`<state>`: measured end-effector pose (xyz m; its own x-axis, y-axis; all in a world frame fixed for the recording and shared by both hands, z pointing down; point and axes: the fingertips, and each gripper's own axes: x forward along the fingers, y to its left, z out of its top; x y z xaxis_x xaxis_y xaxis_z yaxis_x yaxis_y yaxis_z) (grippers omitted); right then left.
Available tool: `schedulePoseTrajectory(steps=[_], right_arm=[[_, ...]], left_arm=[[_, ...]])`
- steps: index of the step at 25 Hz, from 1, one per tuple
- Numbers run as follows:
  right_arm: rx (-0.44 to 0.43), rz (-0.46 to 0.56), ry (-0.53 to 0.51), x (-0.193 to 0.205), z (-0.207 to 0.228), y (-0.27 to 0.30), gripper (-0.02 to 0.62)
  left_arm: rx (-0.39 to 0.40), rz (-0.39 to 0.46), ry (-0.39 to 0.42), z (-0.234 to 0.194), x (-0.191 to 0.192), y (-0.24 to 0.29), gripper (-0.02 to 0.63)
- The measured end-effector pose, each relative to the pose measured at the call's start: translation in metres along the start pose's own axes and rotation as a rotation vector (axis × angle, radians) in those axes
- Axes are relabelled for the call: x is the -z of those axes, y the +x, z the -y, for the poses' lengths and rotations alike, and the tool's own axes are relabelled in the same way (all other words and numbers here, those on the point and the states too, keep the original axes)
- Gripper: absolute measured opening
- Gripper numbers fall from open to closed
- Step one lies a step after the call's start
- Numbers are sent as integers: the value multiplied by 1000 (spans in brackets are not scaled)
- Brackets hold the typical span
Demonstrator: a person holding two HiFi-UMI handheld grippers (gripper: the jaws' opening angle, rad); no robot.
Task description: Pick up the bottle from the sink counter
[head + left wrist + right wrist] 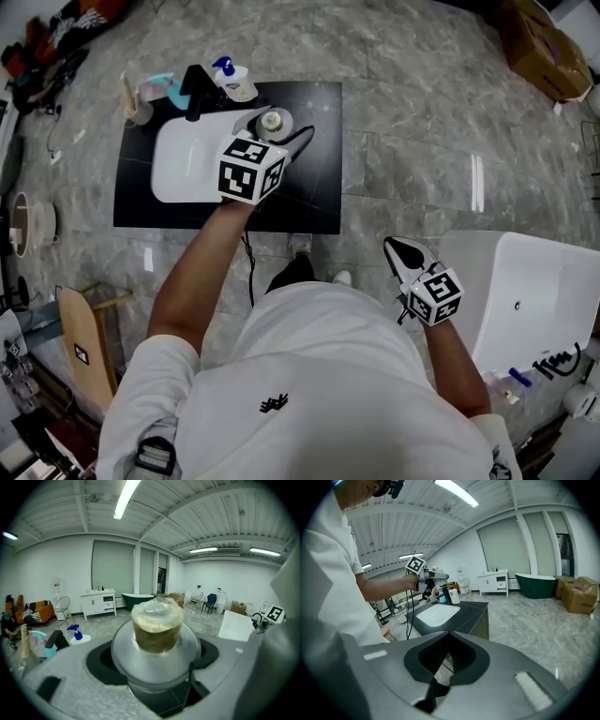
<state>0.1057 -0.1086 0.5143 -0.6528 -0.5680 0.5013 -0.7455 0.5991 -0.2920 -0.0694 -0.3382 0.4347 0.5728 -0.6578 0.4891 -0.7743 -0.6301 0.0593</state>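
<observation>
Bottle (pixel 157 632) sits clamped in the left hand-held gripper (pixel 275 126).

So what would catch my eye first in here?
The left gripper stands out, clamped round a clear bottle with a tan, wrapped cap. It is over the black counter, beside the white sink. Next comes the right gripper, shut and empty, low at the person's side near a white tub.
</observation>
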Motion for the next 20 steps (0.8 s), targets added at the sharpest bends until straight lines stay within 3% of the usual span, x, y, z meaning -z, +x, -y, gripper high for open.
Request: schedulePoseTrajectory(steps=[20], right_arm=[[-134,-7,-65,54,-36,-50,11]], left_arm=[[0,11,-52,119,32,-91,347]])
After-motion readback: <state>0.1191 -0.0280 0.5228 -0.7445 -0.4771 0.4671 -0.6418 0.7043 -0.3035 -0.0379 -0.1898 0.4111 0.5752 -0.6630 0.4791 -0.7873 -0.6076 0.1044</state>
